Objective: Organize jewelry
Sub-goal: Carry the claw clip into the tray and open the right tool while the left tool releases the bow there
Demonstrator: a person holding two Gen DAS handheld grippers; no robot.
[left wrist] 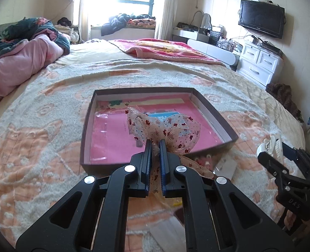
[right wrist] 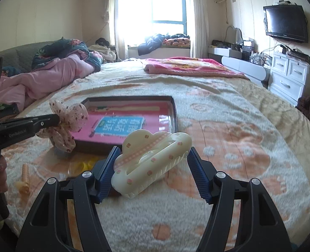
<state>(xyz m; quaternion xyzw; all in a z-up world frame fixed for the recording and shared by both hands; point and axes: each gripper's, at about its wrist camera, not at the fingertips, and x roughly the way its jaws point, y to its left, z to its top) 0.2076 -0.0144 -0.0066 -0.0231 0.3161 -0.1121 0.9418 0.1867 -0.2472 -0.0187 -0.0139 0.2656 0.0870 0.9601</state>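
My left gripper [left wrist: 155, 145] is shut on a sheer floral bow hair clip [left wrist: 176, 128], held over the near edge of a dark shallow box [left wrist: 87, 113] with a pink booklet inside. The bow [right wrist: 70, 117] and left gripper [right wrist: 56, 120] also show at the left of the right wrist view, beside the box [right wrist: 174, 109]. My right gripper [right wrist: 153, 153] holds a cream cloud-shaped claw clip [right wrist: 150, 159] between its blue pads above the blanket. In the left wrist view the right gripper [left wrist: 270, 149] and claw clip [left wrist: 271, 145] are at the right.
The box lies on a fuzzy cream and orange blanket [left wrist: 39, 126] on a bed. A small orange hair clip [right wrist: 24, 178] and a yellow item in clear wrap [right wrist: 87, 163] lie near the box. A pink quilt [left wrist: 18, 63] is at the left, white drawers [left wrist: 260, 63] at the right.
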